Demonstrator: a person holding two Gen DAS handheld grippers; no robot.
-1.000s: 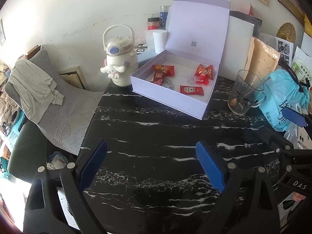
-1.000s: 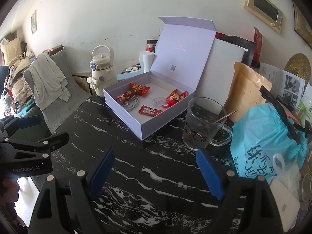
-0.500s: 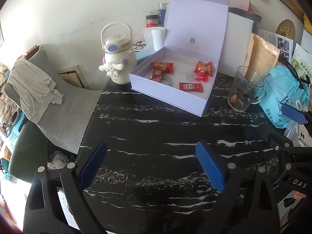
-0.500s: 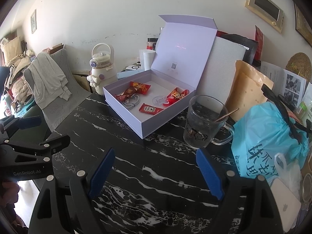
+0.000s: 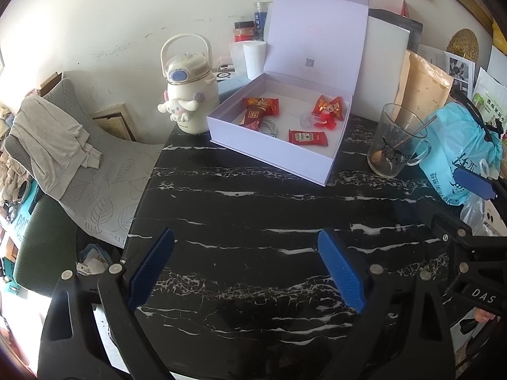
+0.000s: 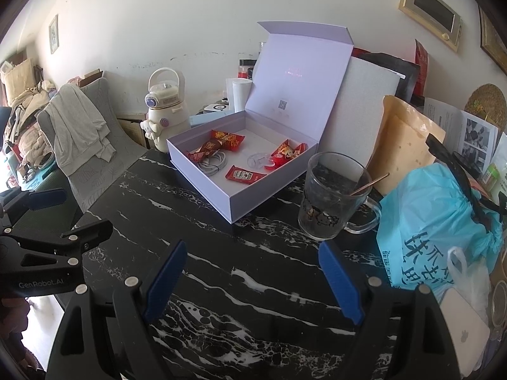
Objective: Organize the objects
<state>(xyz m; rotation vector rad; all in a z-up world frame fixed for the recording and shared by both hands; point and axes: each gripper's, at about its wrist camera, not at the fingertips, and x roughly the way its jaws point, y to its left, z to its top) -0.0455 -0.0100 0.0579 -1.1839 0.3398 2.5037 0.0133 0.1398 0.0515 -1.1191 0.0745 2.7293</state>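
An open lavender box stands at the far side of the black marble table, lid upright. Inside lie red snack packets, a ketchup sachet, a coiled white cable and small red items. My left gripper is open and empty, well short of the box. My right gripper is open and empty, also short of it.
A white cartoon-dog kettle stands left of the box. A glass mug with a spoon and a blue plastic bag stand right. A chair with grey cloth is left of the table.
Both grippers have drawn back a little from the box, which now looks slightly farther. Both stay open and empty. Nothing on the table has moved.
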